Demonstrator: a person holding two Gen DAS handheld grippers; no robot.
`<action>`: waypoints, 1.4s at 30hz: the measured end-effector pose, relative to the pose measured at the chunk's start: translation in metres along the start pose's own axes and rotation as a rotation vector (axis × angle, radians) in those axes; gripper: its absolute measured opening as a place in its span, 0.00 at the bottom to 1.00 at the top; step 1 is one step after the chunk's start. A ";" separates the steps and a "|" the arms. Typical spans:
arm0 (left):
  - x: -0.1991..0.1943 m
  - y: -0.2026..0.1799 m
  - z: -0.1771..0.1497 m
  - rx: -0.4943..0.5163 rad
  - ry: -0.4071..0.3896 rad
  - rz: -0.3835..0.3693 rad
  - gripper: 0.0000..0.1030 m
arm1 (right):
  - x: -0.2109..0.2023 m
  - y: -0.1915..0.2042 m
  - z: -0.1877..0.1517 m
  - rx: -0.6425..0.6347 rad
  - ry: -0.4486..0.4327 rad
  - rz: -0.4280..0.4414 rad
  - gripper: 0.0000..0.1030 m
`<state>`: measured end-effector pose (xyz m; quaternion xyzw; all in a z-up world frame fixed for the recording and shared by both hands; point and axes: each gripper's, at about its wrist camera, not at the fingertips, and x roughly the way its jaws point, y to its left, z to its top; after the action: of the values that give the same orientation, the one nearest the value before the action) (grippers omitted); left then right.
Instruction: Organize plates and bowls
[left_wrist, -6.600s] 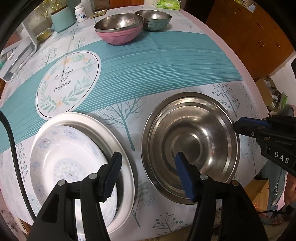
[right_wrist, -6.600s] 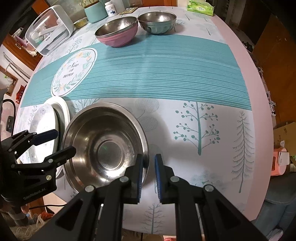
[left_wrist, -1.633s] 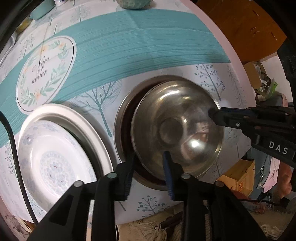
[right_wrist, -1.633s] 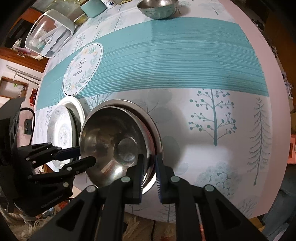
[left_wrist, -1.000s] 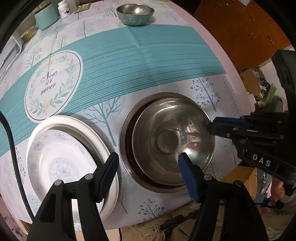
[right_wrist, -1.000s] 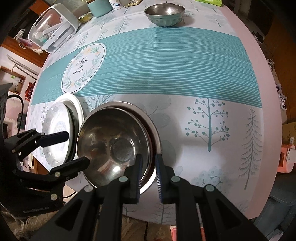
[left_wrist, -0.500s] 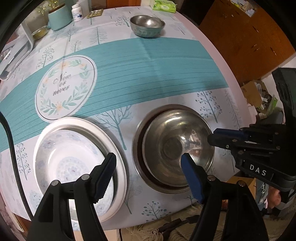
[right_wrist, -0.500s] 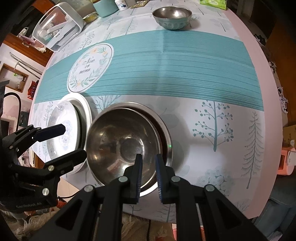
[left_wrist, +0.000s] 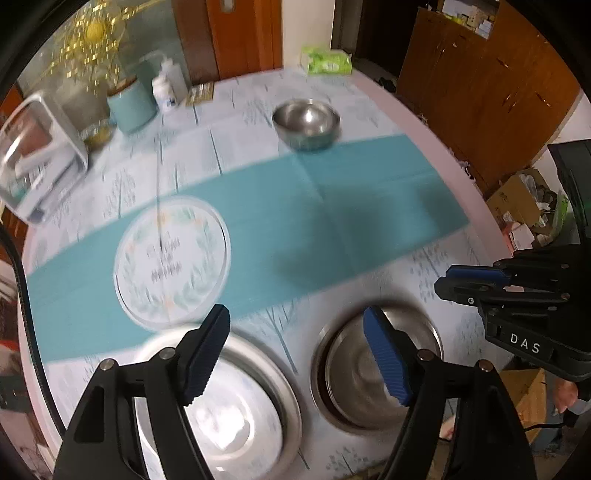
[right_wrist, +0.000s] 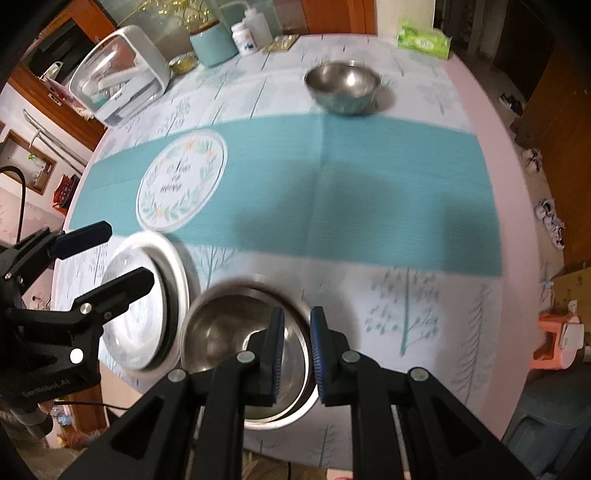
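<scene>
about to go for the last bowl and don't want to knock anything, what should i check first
1. Left gripper open and empty: ok.
2. Right gripper free of the stack: pads nearly closed, nothing seen clamped: ok.
3. Nested steel bowls seated level at the near edge: cannot tell, both views are blurred.
4. Far steel bowl upright, standing alone: ok.
5. Teal runner between the stack and that bowl has nothing on it: ok.
6. Stacked plates lie beside the bowls and under the left gripper, so lift before moving across: ok.
</scene>
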<state>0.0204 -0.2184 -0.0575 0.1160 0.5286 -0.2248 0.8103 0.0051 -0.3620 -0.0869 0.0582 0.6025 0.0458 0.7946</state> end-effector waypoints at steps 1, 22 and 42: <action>-0.002 0.000 0.006 0.006 -0.011 0.004 0.72 | -0.003 -0.001 0.005 -0.002 -0.013 -0.009 0.14; 0.058 0.027 0.181 0.046 -0.110 0.005 0.86 | -0.014 -0.073 0.170 0.170 -0.163 -0.048 0.33; 0.214 0.076 0.248 -0.288 0.081 -0.150 0.76 | 0.093 -0.131 0.236 0.395 -0.074 0.023 0.33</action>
<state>0.3295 -0.3093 -0.1536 -0.0323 0.5950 -0.2016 0.7774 0.2574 -0.4865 -0.1321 0.2216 0.5695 -0.0666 0.7888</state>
